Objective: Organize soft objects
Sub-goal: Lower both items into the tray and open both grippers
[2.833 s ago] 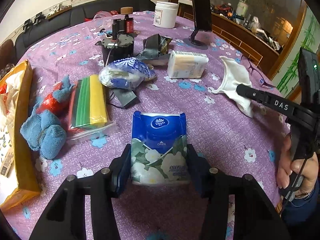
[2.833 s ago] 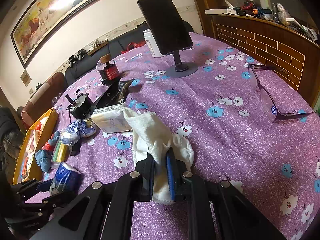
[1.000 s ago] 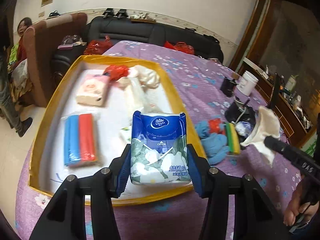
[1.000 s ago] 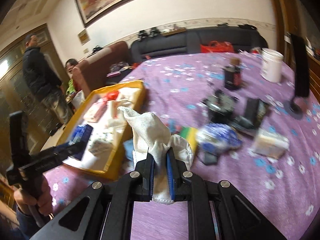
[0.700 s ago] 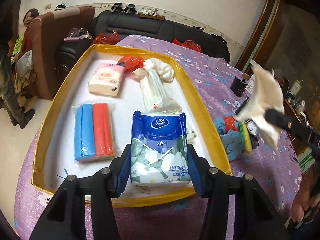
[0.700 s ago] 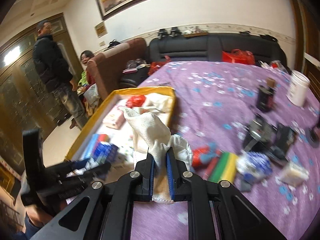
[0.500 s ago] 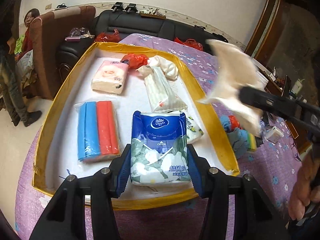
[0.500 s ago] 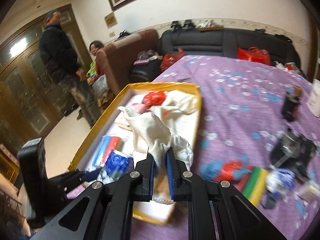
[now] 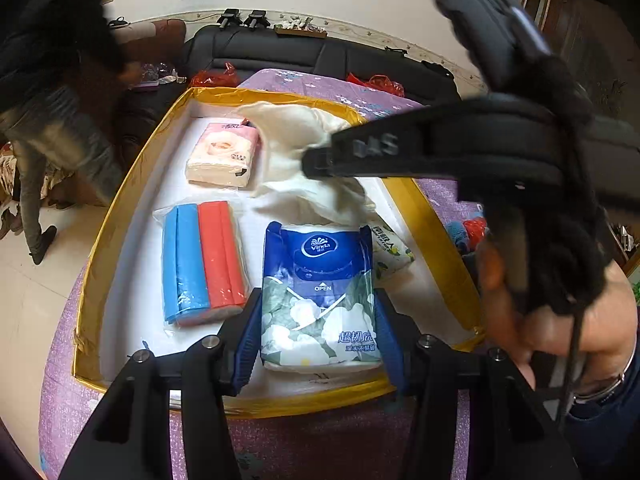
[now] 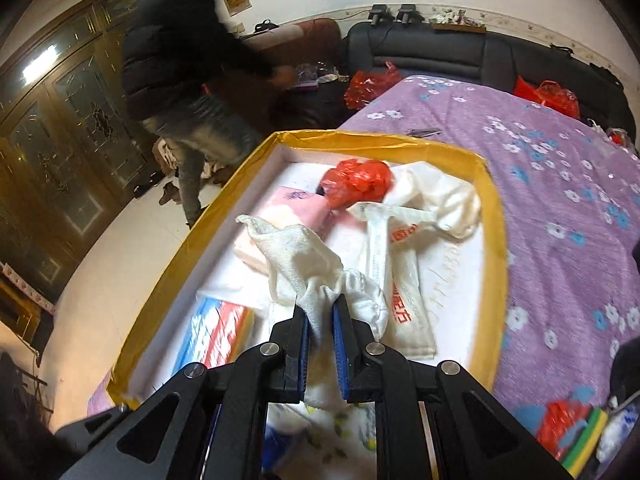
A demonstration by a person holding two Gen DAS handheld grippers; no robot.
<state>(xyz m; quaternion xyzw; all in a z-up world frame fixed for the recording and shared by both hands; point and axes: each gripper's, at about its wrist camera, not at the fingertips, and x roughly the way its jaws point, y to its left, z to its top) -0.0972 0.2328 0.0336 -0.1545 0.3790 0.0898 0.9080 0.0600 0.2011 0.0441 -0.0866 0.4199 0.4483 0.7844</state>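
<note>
My left gripper is shut on a blue tissue pack with white flowers, held low over the near end of a yellow-rimmed white tray. My right gripper is shut on a crumpled white cloth that hangs over the tray's middle. In the left wrist view the right gripper reaches in from the right, the white cloth draping below it. In the tray lie a pink tissue pack, a blue and red sponge pack, a red plastic bag and a white printed bag.
The tray sits at the left edge of a table under a purple flowered cloth. A person in a dark jacket bends over on the floor beside it. A black sofa stands behind. Red and yellow-green soft items lie right of the tray.
My right gripper has swung left with the white cloth, from beside the tray to over its middle. The left gripper and its tissue pack have sunk slightly. A person has stepped in at the left.
</note>
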